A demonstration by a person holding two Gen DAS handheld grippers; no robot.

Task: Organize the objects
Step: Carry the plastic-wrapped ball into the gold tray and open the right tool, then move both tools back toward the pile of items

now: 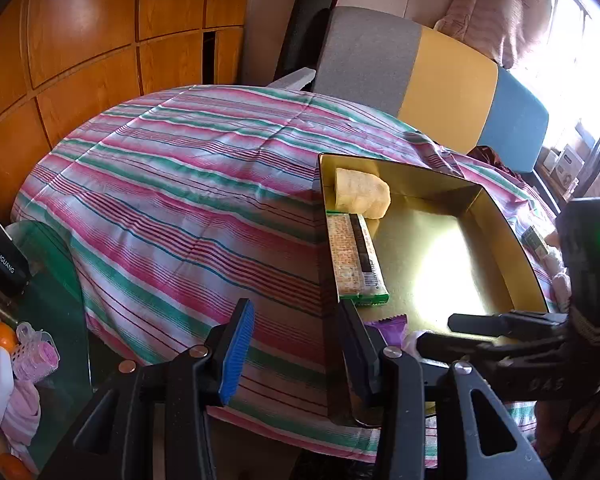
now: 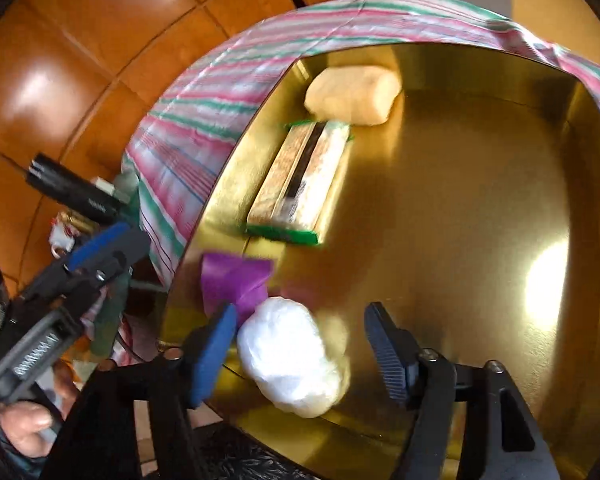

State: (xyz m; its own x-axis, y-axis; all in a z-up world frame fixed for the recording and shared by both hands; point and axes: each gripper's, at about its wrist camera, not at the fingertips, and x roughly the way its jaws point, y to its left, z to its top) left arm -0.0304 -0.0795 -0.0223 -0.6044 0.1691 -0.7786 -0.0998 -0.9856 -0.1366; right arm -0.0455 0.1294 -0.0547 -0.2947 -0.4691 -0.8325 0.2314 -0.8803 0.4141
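Observation:
A gold box (image 1: 500,232) (image 2: 480,200) lies on the striped bedspread (image 1: 180,200). Along its left side lie a pale yellow wrapped bun (image 1: 362,196) (image 2: 354,94), a long biscuit pack with green ends (image 1: 356,264) (image 2: 300,188) and a purple packet (image 1: 388,330) (image 2: 236,276). A white plastic-wrapped lump (image 2: 288,360) rests on the box floor between the fingers of my right gripper (image 2: 300,356) (image 1: 436,334), which is open; its right pad stands clear of the lump. My left gripper (image 1: 296,354) (image 2: 100,256) hovers at the box's near left corner, partly open, holding nothing.
A glass side table (image 1: 56,280) at the left carries oranges (image 1: 0,338), a pink hair roller (image 1: 36,356) and a black flask (image 1: 6,264). A grey, yellow and blue headboard (image 1: 420,72) stands behind the bed. Wooden wardrobe doors (image 1: 80,40) fill the left. A small pack (image 1: 536,240) lies right of the box.

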